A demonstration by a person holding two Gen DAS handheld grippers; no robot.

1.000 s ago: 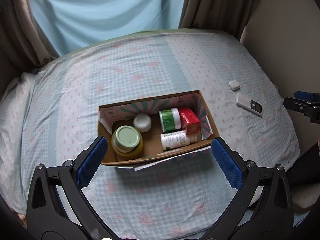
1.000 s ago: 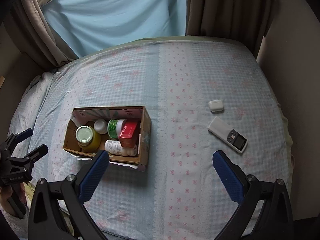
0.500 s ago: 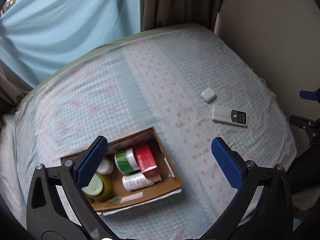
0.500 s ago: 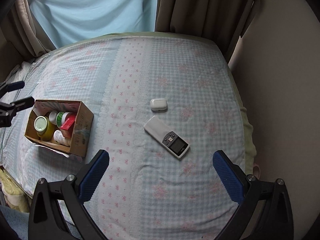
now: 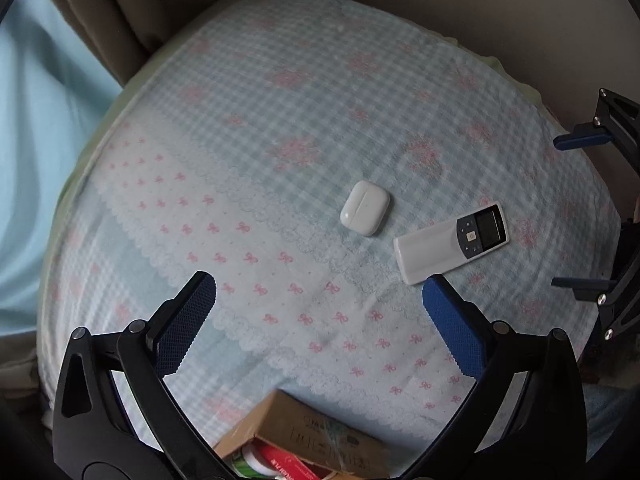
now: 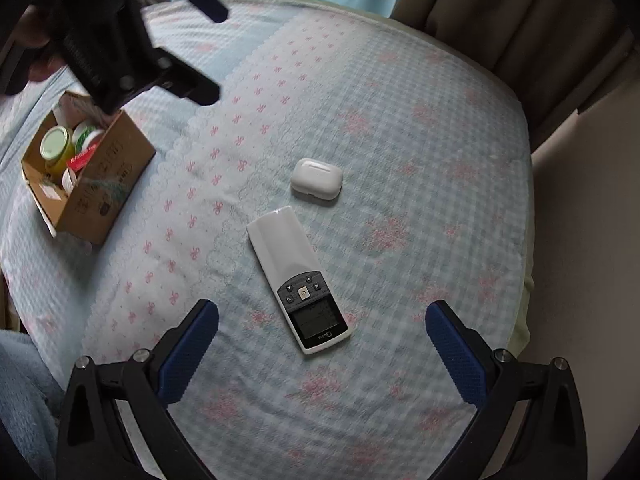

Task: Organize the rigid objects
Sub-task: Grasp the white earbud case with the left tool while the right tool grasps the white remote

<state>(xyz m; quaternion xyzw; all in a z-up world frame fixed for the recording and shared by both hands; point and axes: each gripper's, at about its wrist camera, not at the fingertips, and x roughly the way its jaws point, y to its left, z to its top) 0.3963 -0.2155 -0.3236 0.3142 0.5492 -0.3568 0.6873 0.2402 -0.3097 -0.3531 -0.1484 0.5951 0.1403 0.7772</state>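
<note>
A white earbud case (image 5: 365, 208) (image 6: 316, 179) and a white remote with a dark screen (image 5: 451, 243) (image 6: 299, 279) lie on the checked bedspread. A cardboard box (image 6: 102, 178) (image 5: 316, 436) holds jars, a bottle and a red carton. My left gripper (image 5: 320, 316) is open and empty, above the bed between the box and the earbud case; it also shows in the right wrist view (image 6: 208, 50). My right gripper (image 6: 320, 344) is open and empty, just short of the remote's screen end; it shows at the left wrist view's right edge (image 5: 576, 210).
The bed (image 6: 420, 128) ends at a beige wall (image 6: 588, 200) on the right. Brown curtains (image 6: 500, 8) and a light blue sheet (image 5: 36, 160) hang behind it. A blue towel-like cloth (image 6: 24, 392) lies at the near left.
Both grippers have swung right and come closer to the remote and earbud case. The box has slid to the bottom of the left view and to the left of the right view.
</note>
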